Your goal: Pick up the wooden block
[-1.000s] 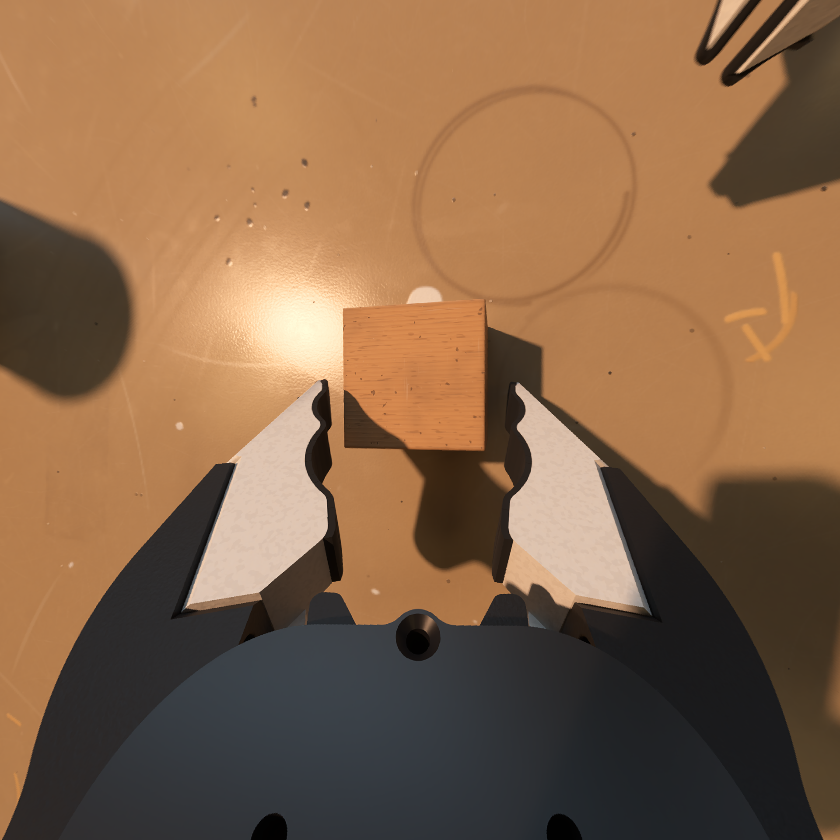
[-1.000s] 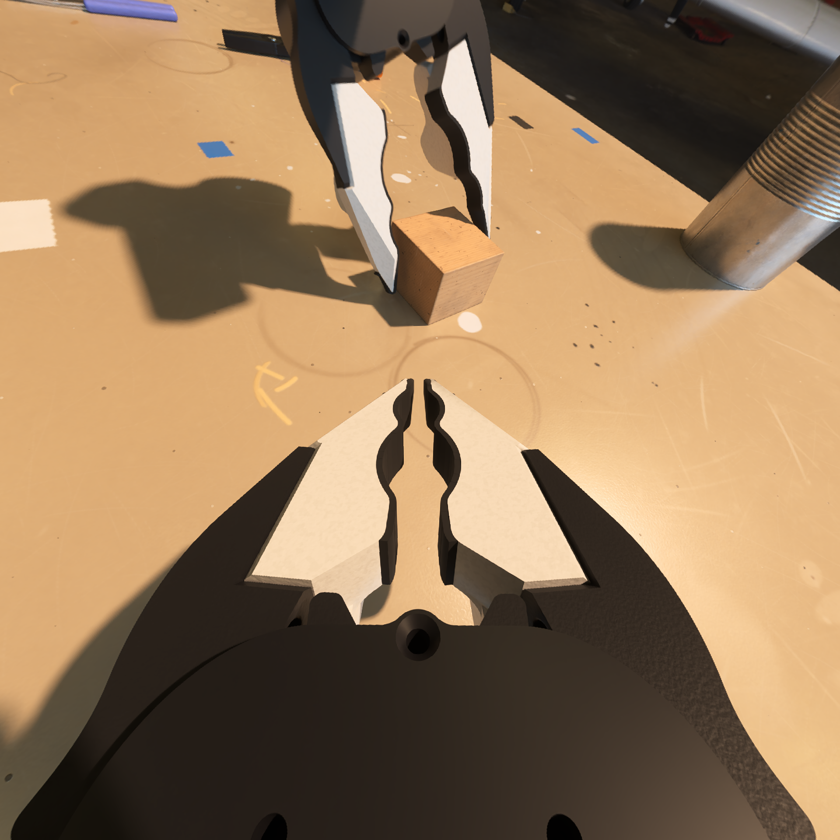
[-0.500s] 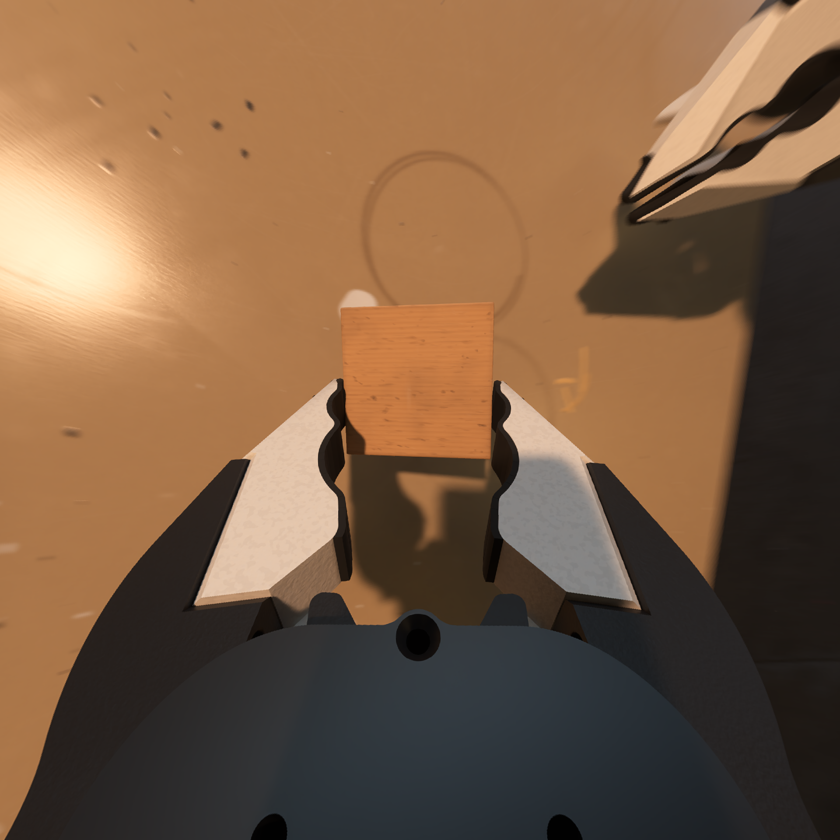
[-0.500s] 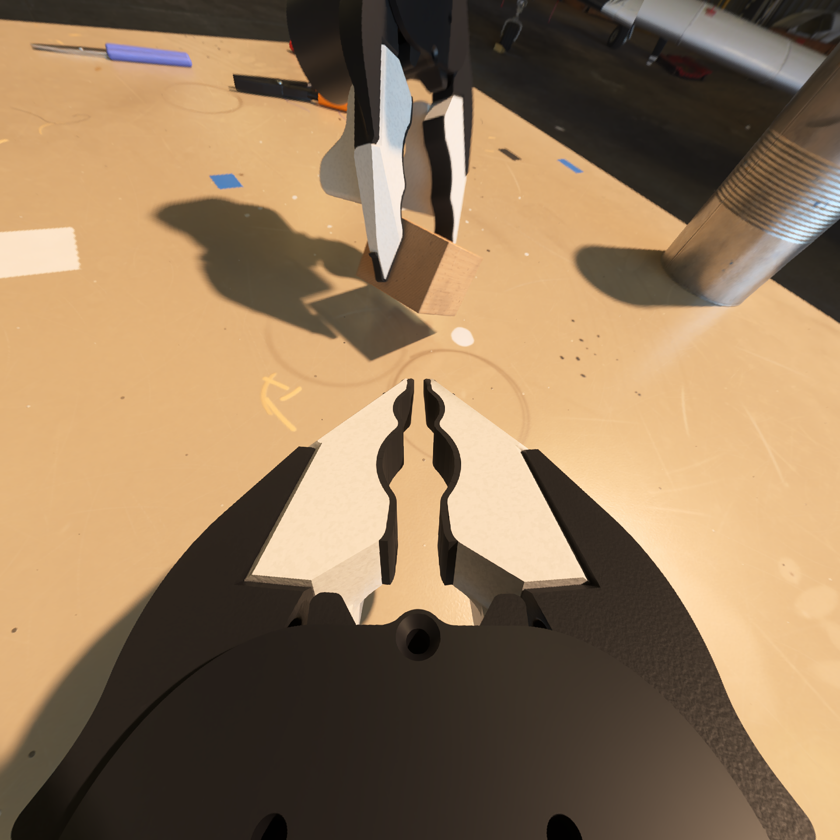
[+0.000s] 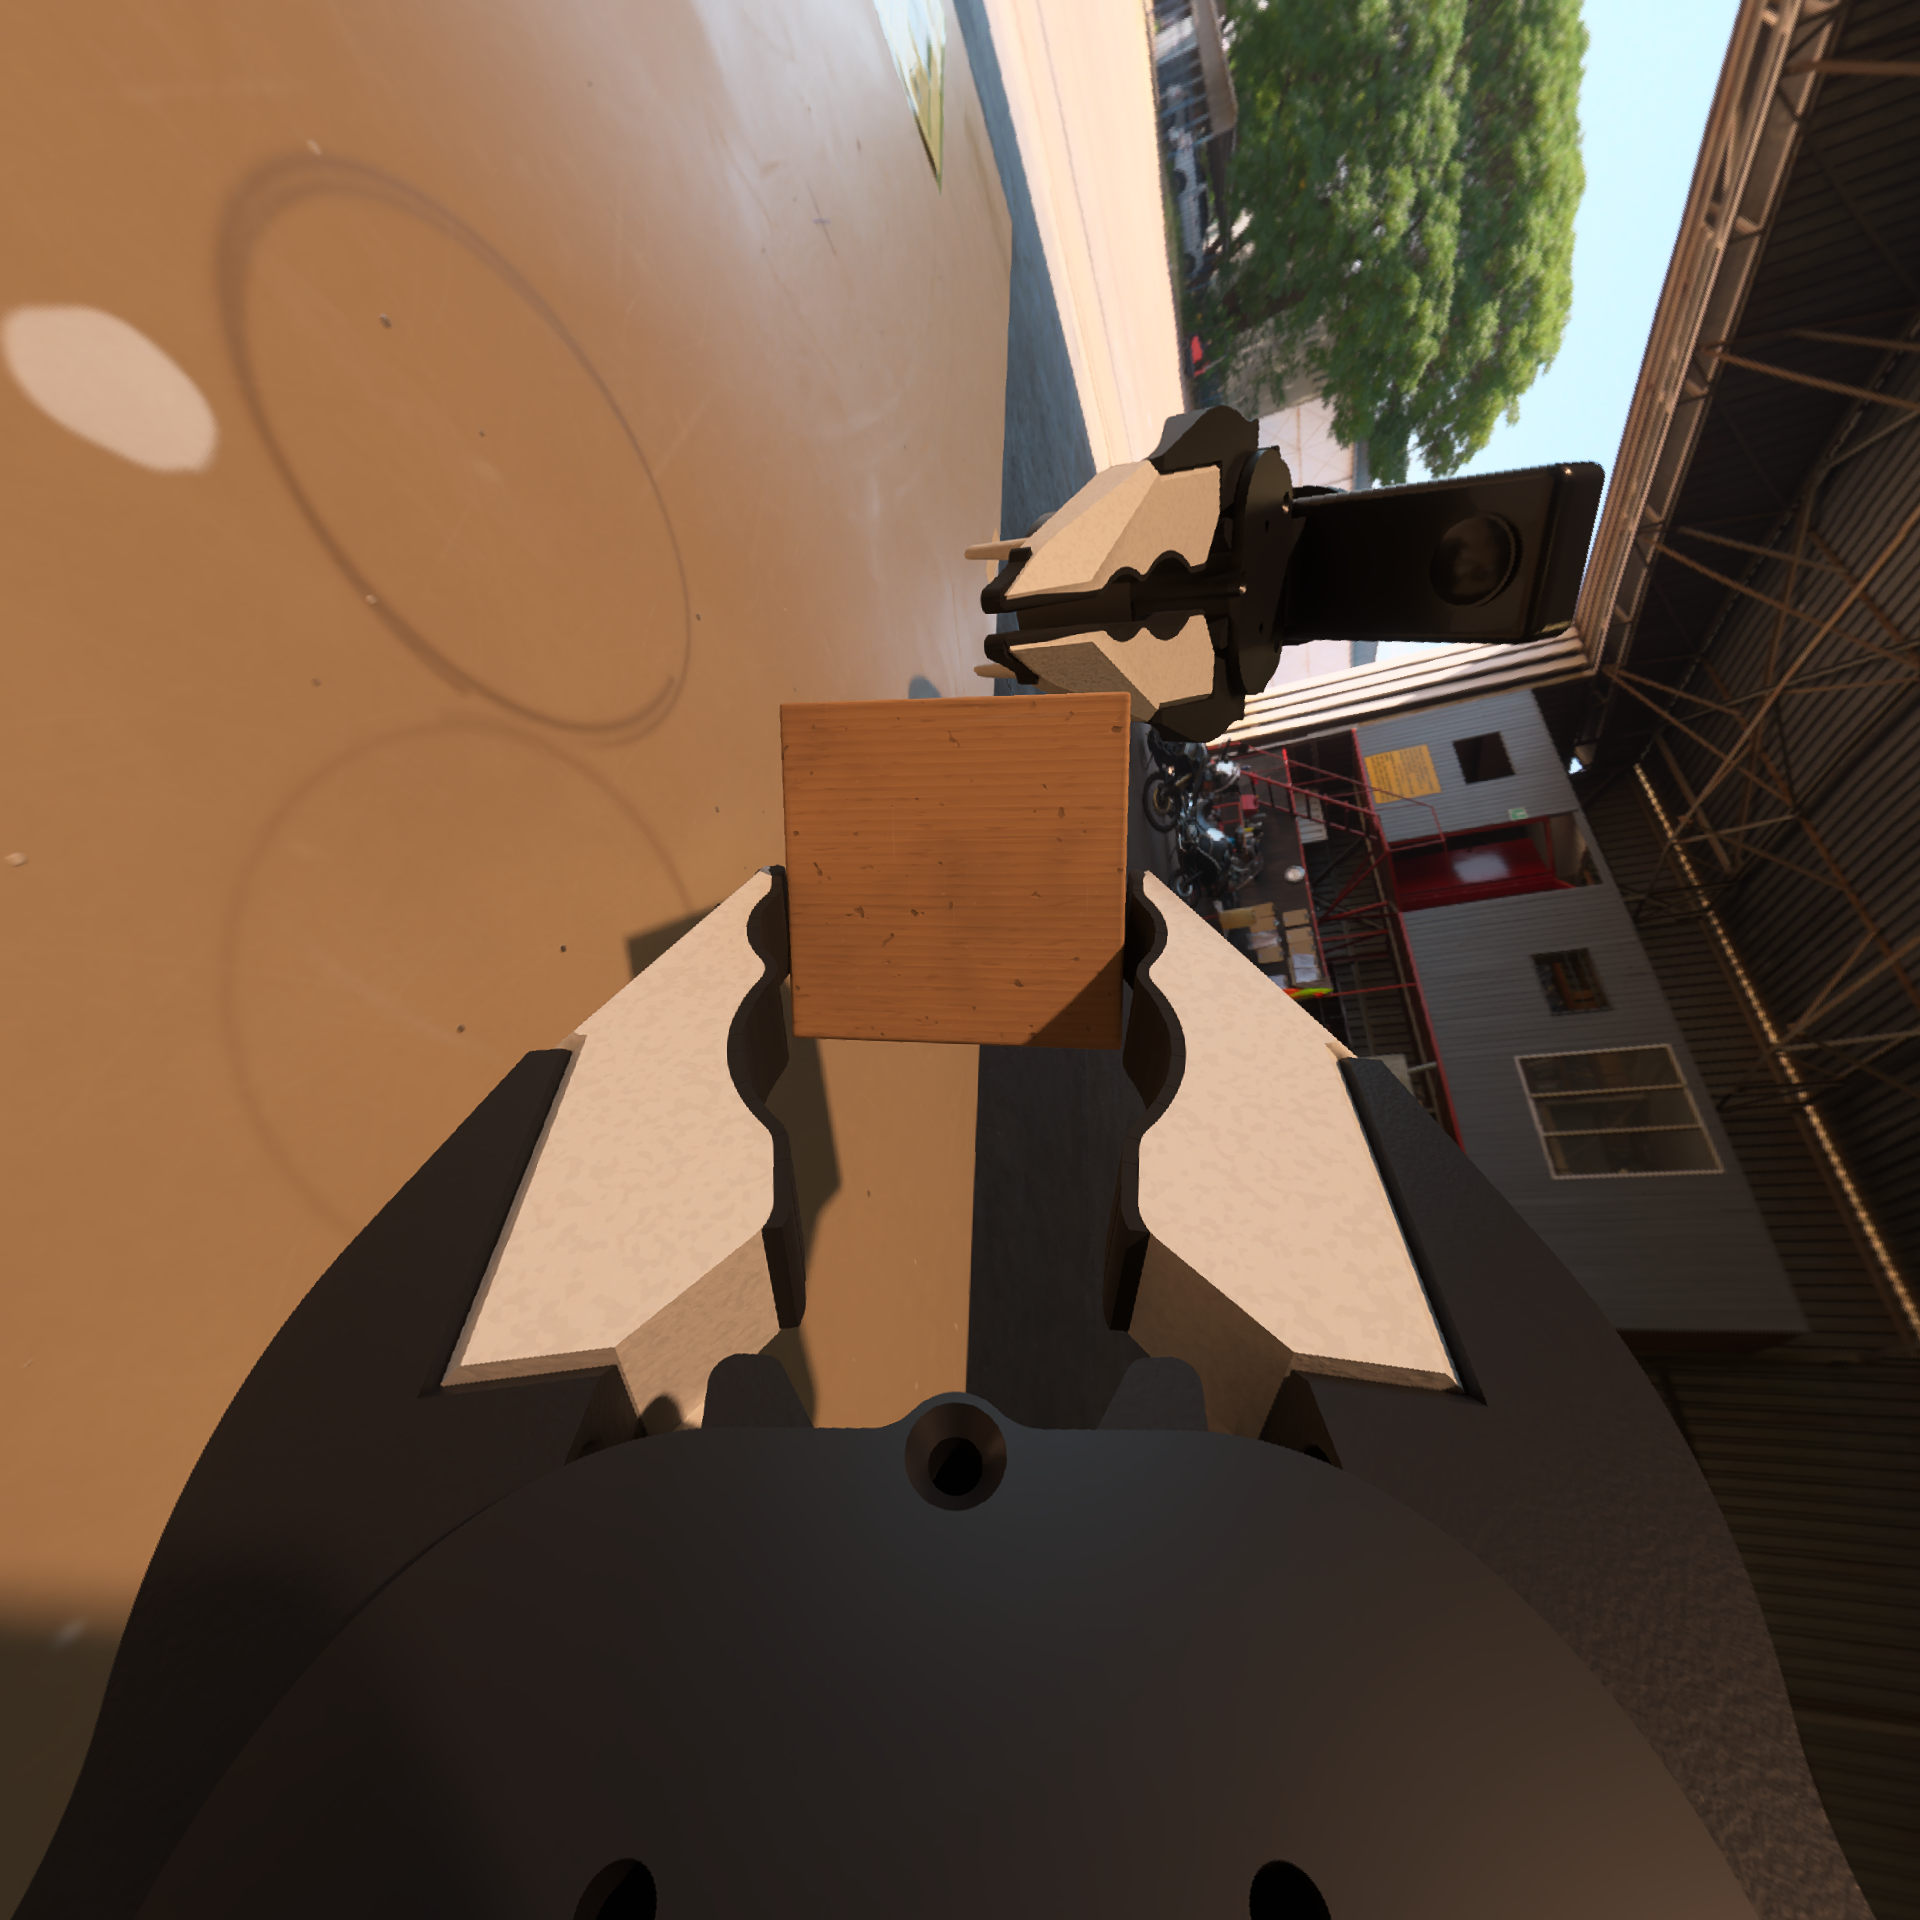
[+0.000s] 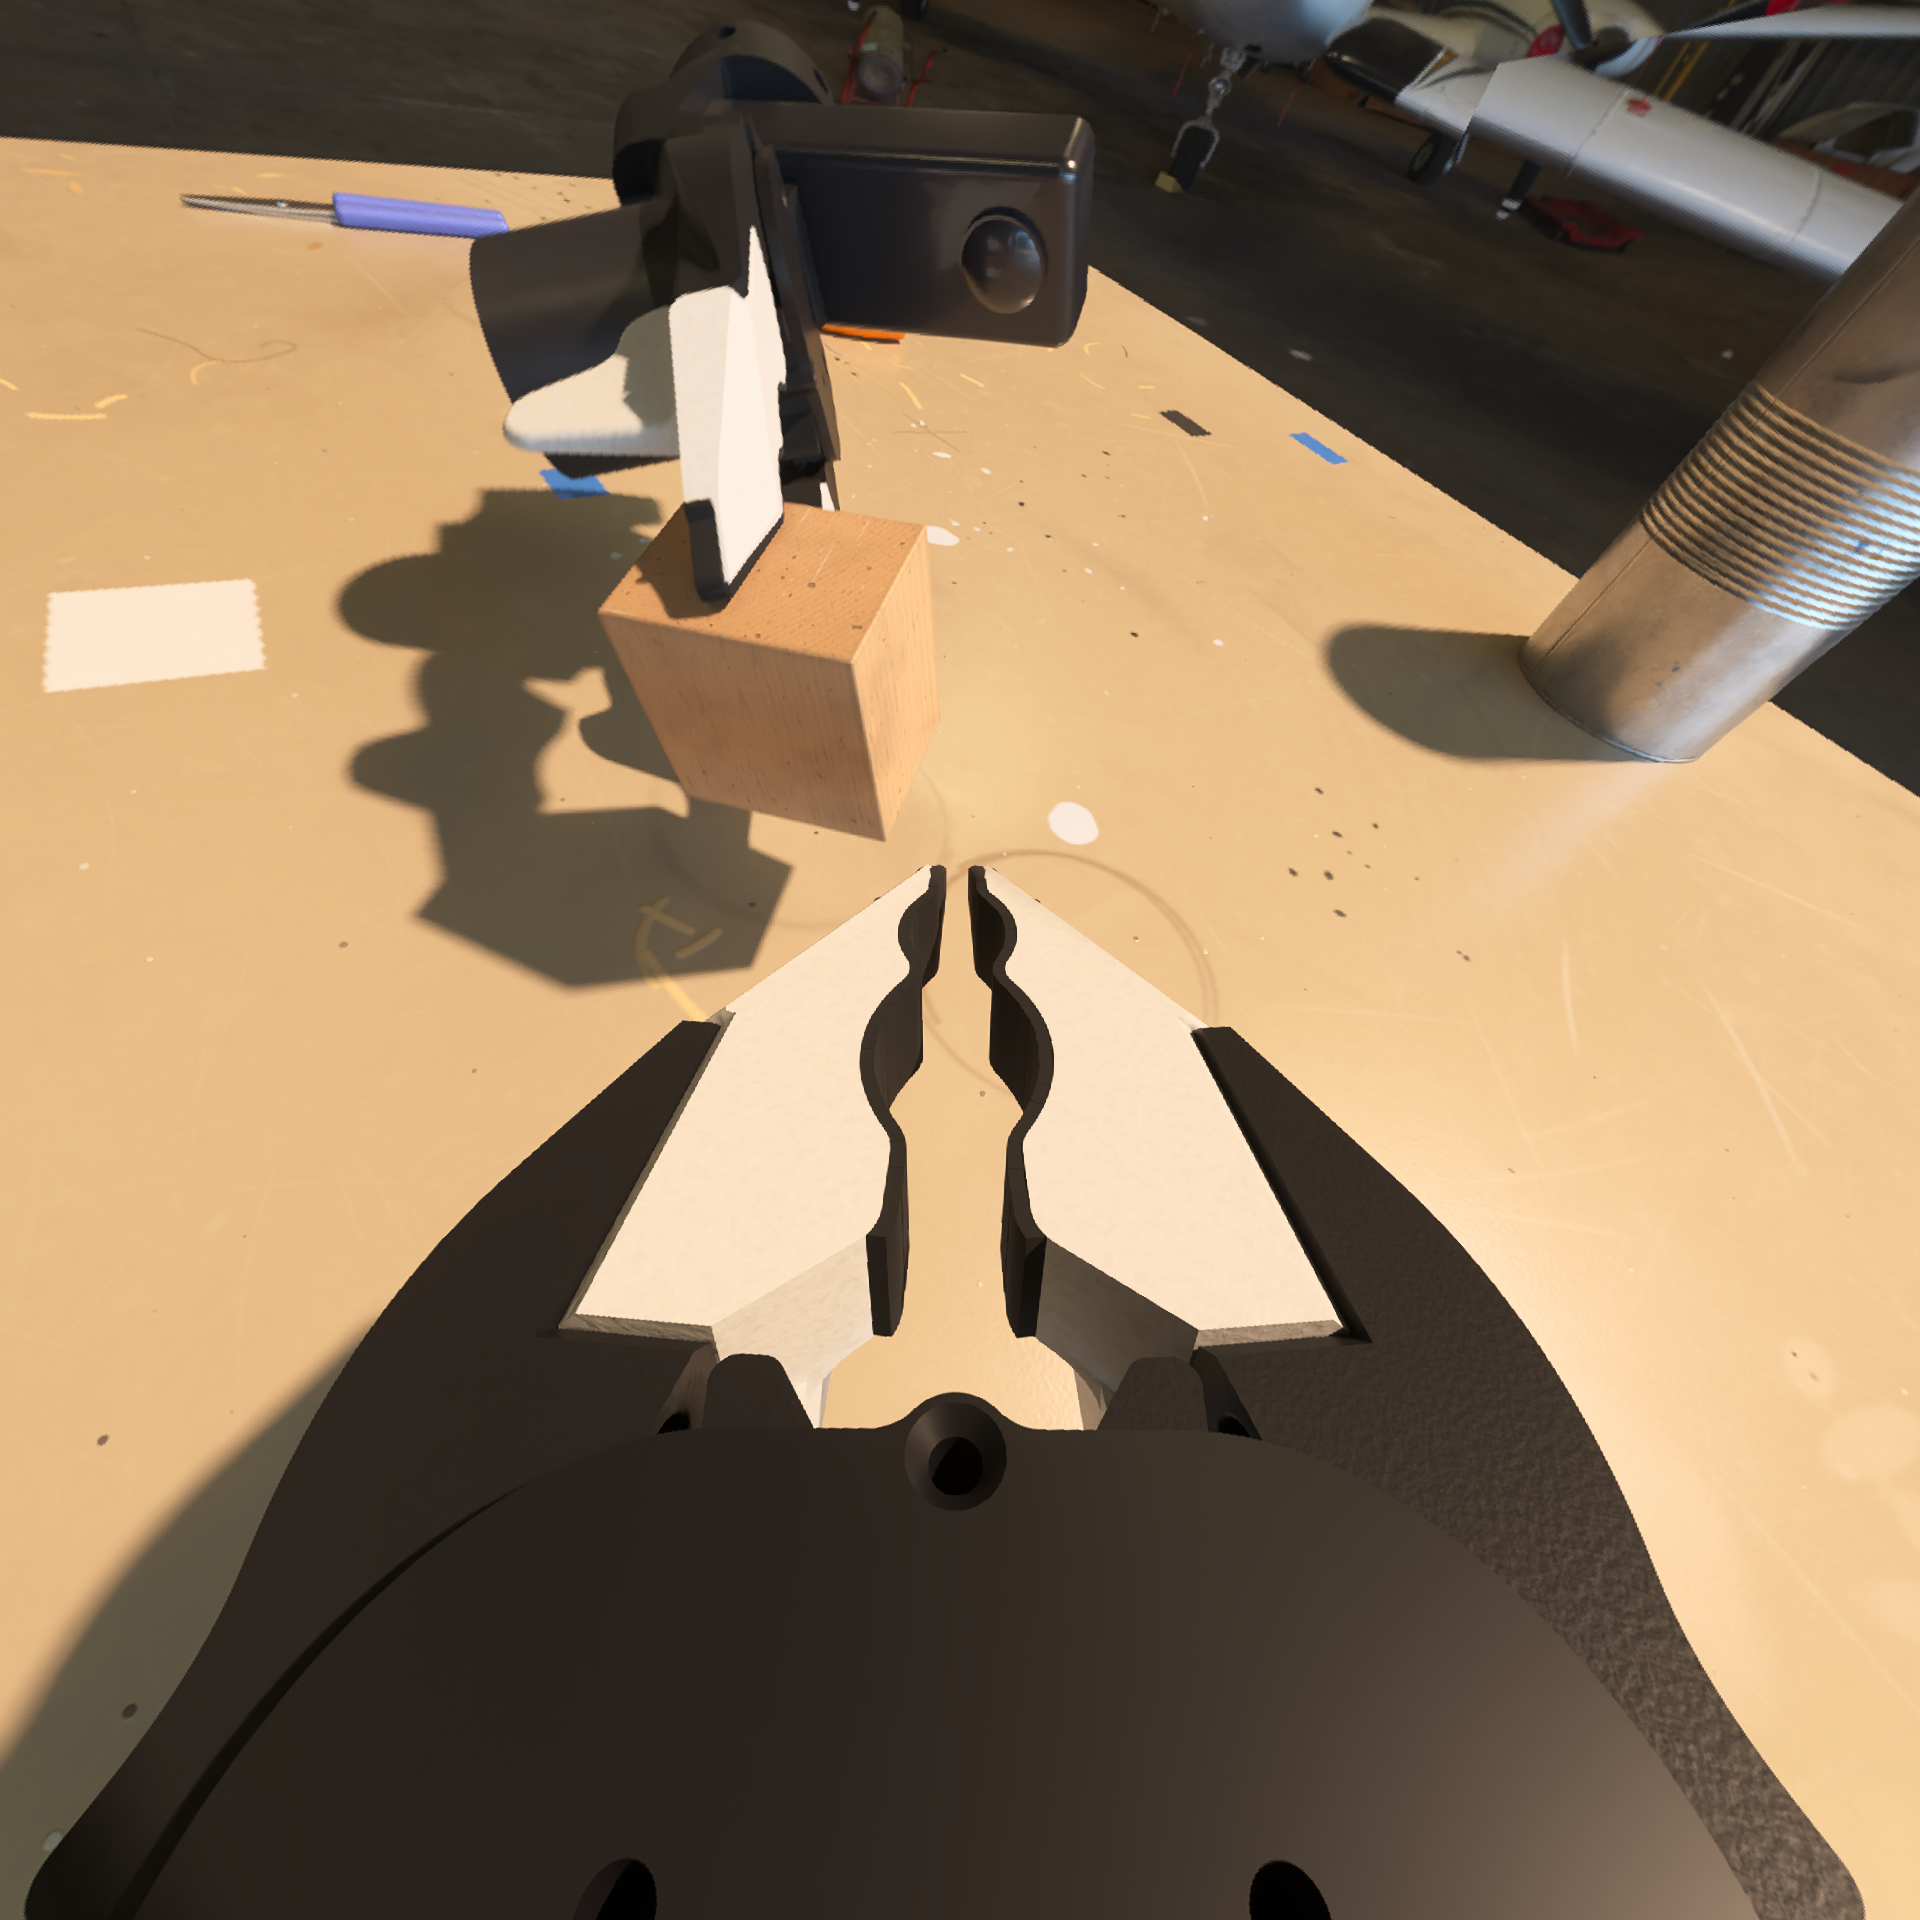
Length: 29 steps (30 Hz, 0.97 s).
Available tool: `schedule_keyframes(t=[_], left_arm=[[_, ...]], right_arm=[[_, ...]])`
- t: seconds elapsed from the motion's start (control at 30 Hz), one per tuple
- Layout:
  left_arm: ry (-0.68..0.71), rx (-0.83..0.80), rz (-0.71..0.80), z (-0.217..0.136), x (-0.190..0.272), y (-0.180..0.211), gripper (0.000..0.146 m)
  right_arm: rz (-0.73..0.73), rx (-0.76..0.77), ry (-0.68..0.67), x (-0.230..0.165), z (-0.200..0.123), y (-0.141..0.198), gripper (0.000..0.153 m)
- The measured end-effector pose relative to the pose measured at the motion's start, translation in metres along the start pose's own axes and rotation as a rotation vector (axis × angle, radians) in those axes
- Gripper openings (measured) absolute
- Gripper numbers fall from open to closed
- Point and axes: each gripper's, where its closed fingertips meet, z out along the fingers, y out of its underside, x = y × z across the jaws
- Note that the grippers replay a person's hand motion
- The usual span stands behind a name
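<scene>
The wooden block [image 5: 954, 868] is a light brown cube. My left gripper [image 5: 954, 914] is shut on it, with the jaws pressing its two opposite sides. In the right wrist view the block [image 6: 790, 675] hangs tilted above the tan table [image 6: 1351, 1039], with its shadow on the surface below. One white finger [image 6: 727, 447] of the left gripper lies across its top; the other is hidden behind the block. My right gripper [image 6: 956, 878] is shut and empty, low over the table just in front of the block. It also shows in the left wrist view [image 5: 1101, 603], beyond the block.
A metal cylinder [image 6: 1745, 582] stands at the right near the table's edge. A purple-handled tool [image 6: 416, 213] lies at the far left. A white patch [image 6: 151, 634] and blue tape bits mark the table. The table edge runs diagonally at the far right.
My left gripper closed on the block, lifted it off the table and rolled onto its side. The block now hangs nearer the right gripper, which has stayed in place, shut.
</scene>
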Motion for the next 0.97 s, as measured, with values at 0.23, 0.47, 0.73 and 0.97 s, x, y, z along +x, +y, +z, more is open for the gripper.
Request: schedule_keyframes(t=[0.23, 0.47, 0.73, 0.97], left_arm=[[0.007, 0.110, 0.091, 0.008, 0.001, -0.007, 0.065], [-0.139, 0.160, 0.229, 0.010, -0.007, -0.017, 0.065], [-0.530, 0.074, 0.548, 0.007, -0.037, -0.028, 0.065], [-0.795, 0.047, 0.714, -0.002, -0.054, -0.043, 0.065]], right_arm=[[0.020, -0.037, 0.028, 0.003, -0.004, -0.002, 0.004], [0.050, -0.136, 0.033, -0.007, -0.024, 0.008, 0.004], [0.107, -0.239, 0.113, -0.013, -0.018, 0.020, 0.004], [0.242, -0.289, 0.154, -0.005, 0.010, 0.041, 0.004]])
